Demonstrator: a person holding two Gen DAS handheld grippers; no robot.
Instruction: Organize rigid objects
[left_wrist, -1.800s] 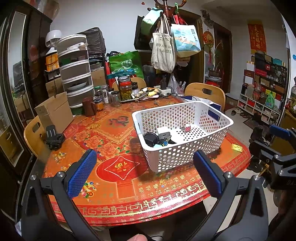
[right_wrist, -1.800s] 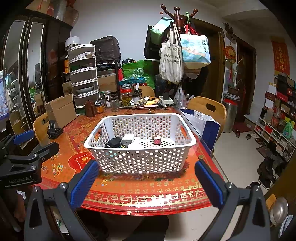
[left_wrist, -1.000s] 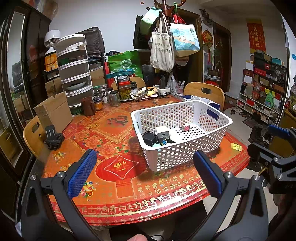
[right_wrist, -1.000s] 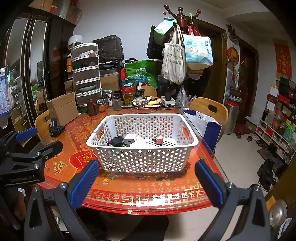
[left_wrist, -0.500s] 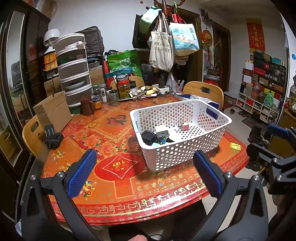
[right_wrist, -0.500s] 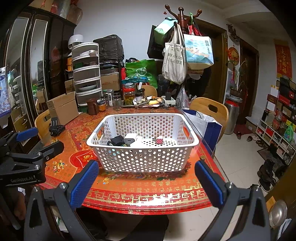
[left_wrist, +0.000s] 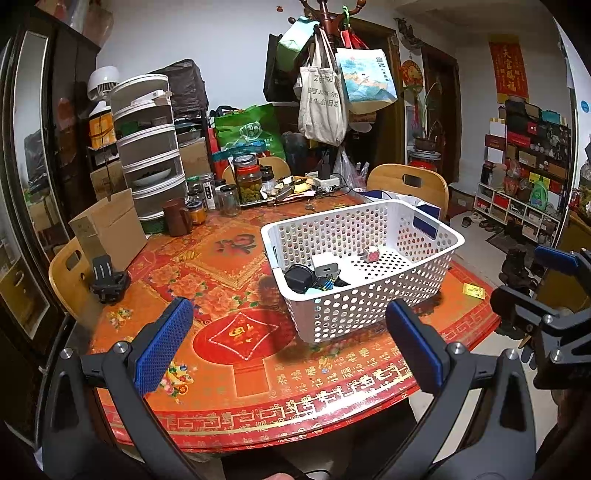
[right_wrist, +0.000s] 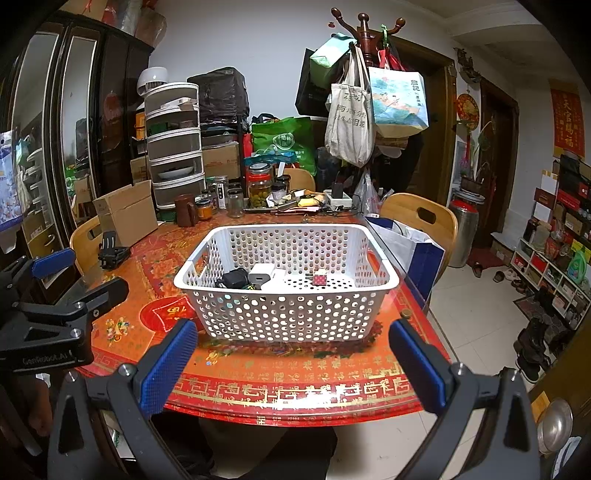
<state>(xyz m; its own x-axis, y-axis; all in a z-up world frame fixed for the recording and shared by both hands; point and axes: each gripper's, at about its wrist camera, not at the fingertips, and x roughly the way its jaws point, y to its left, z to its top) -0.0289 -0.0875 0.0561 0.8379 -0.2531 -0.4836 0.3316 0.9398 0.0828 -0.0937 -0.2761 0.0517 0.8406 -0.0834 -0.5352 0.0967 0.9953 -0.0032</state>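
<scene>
White perforated basket (right_wrist: 286, 295) on the red patterned tabletop (left_wrist: 221, 354), near the front edge and toward the right edge; long axis running left to right across the right wrist view, roughly parallel to the front edge, one long wall facing the right gripper (right_wrist: 291, 363). From the left wrist view the same basket (left_wrist: 364, 266) seen corner-on, long axis slanting from near left to far right. Inside, against the left end: a black round-cornered object (right_wrist: 232, 277), a grey-and-white adapter block (right_wrist: 261, 277) just beside it, some white flat pieces, and a small red-and-white cube (right_wrist: 320, 277) alone near the middle of the floor.

Left gripper (left_wrist: 291, 347) held off the front edge of the tabletop, jaws wide apart, blue pads (left_wrist: 162, 343) bare, nothing between them. Right gripper likewise spread wide in front of the basket's near wall, gripping nothing, well short of touching it.

Cardboard box (left_wrist: 110, 230) and a small black mount (left_wrist: 107, 278) at the left edge of the tabletop; glass jars (left_wrist: 249, 181) and a brown mug (left_wrist: 177, 218) along the far edge, apart from the basket.

Compared with 1.8 s ago: almost no change. Basket and contents in the same spot, jaws equally wide on both sides; only a slight drift of both views, the right wrist view sitting a touch lower and to the left of its former framing.
</scene>
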